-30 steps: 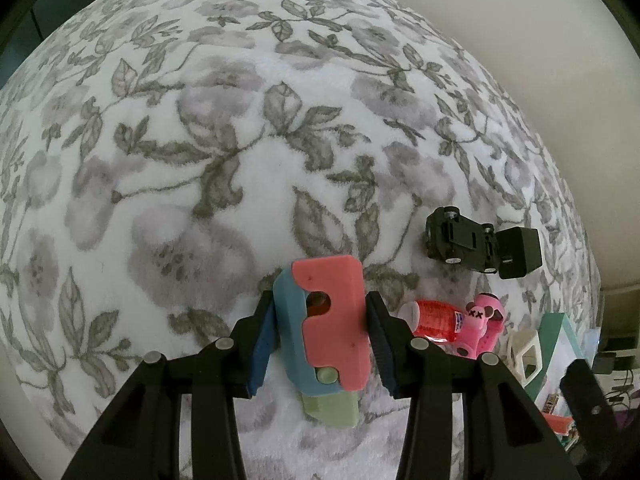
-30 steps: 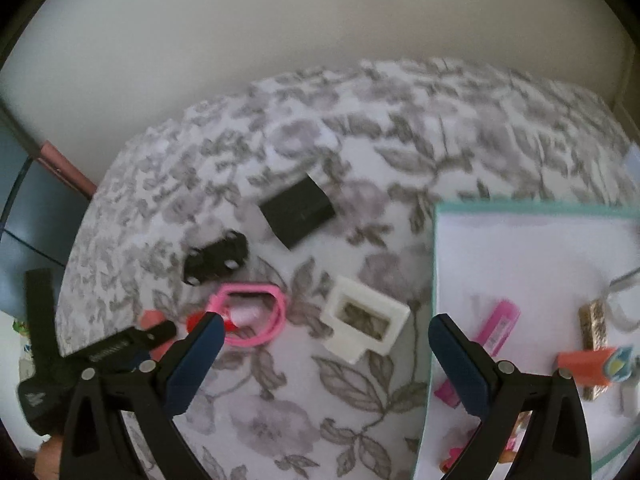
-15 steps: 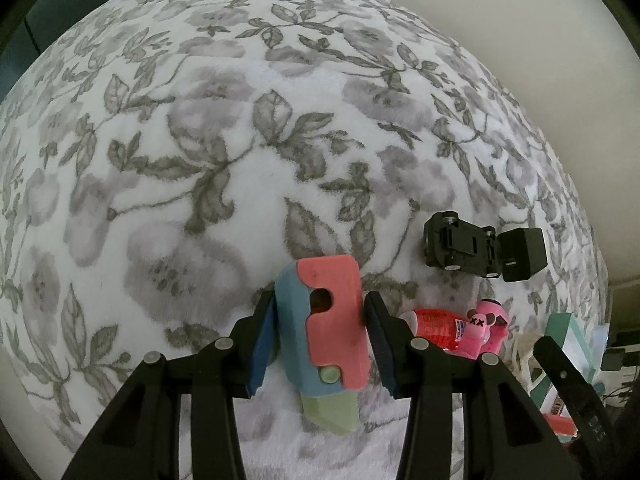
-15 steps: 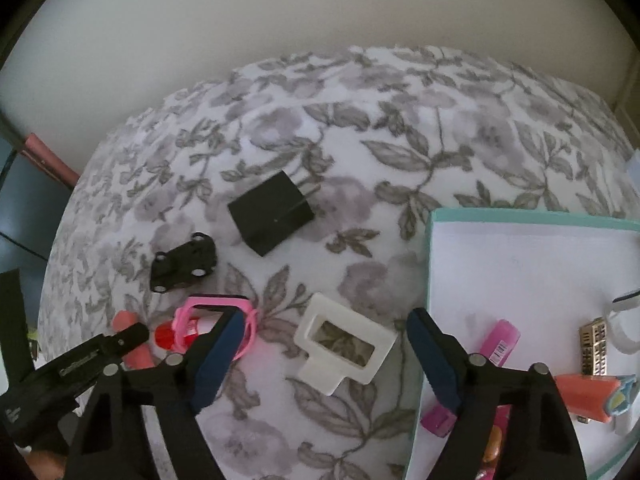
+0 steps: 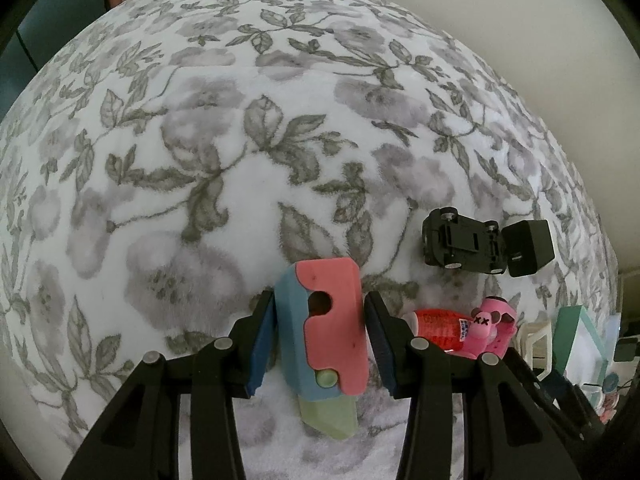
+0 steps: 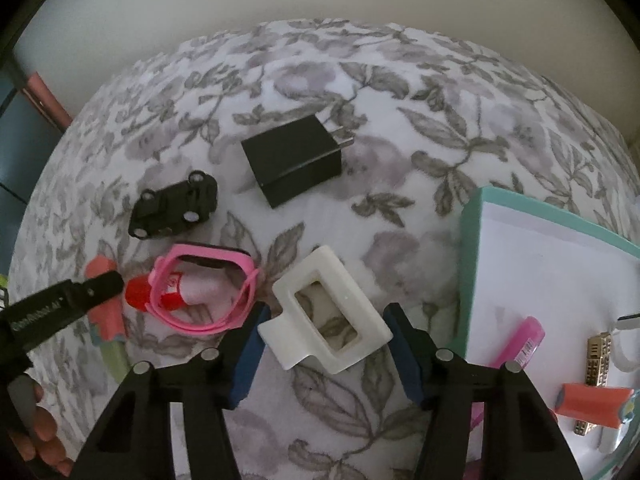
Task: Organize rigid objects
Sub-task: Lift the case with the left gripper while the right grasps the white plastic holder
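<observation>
Left gripper: fingers pinching a pink-and-blue block toy with a pale green tip, held upright over the floral blanket. Right gripper: fingers spread, one on each side of a white rectangular frame lying flat on the blanket, not touching it. Just left of the frame, a pink wristband loops around a red-capped tube. Right of the frame, a teal-rimmed tray holds a pink stick and other small items. Farther off lie an overturned black toy car and a black plug adapter, near each other but apart.
</observation>
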Tool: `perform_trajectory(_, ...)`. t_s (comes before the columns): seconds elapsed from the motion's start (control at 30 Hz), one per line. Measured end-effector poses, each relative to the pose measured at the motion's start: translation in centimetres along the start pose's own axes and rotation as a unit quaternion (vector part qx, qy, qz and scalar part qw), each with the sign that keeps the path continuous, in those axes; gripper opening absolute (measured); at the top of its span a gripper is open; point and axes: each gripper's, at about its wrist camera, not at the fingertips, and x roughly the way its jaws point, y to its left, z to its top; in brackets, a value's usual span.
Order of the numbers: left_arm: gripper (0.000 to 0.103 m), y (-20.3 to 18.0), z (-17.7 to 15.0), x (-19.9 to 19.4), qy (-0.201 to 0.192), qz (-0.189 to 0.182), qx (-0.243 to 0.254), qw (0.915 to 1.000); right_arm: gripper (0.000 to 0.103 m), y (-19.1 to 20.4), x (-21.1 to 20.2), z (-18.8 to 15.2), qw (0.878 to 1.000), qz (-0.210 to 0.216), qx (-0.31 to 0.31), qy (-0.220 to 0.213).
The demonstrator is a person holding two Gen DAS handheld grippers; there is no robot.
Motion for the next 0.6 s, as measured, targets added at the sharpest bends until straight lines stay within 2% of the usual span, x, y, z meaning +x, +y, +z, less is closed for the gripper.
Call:
perform_trajectory(0.23,0.048,-0.5,0.0,0.1,-0.004,0.011,0.017,0.9998,0.063,0.4,0.4,0.5,1.0,-0.012,-0.007,-0.007)
perform_trajectory(0.37,0.049,-1.1,-0.1,0.3,-0.012,0.024,0.031,0.9991,0.059,0.7,0.5,0.6,1.0,-0.02,-0.011,-0.012)
perform_trajectory(0.43,0.045,-1.1,-0.1,0.2,-0.013,0.027,0.03,0.9991,0.059,0.8,0.6,0.6,1.0,-0.018,-0.009,-0.013)
perform_trajectory(0.6,0.045,-0.6,0.0,-0.3,-0.013,-0.01,0.014,0.9998,0.059,-0.3,-0.7,-0.3,1.0,-0.004,0.006,-0.017)
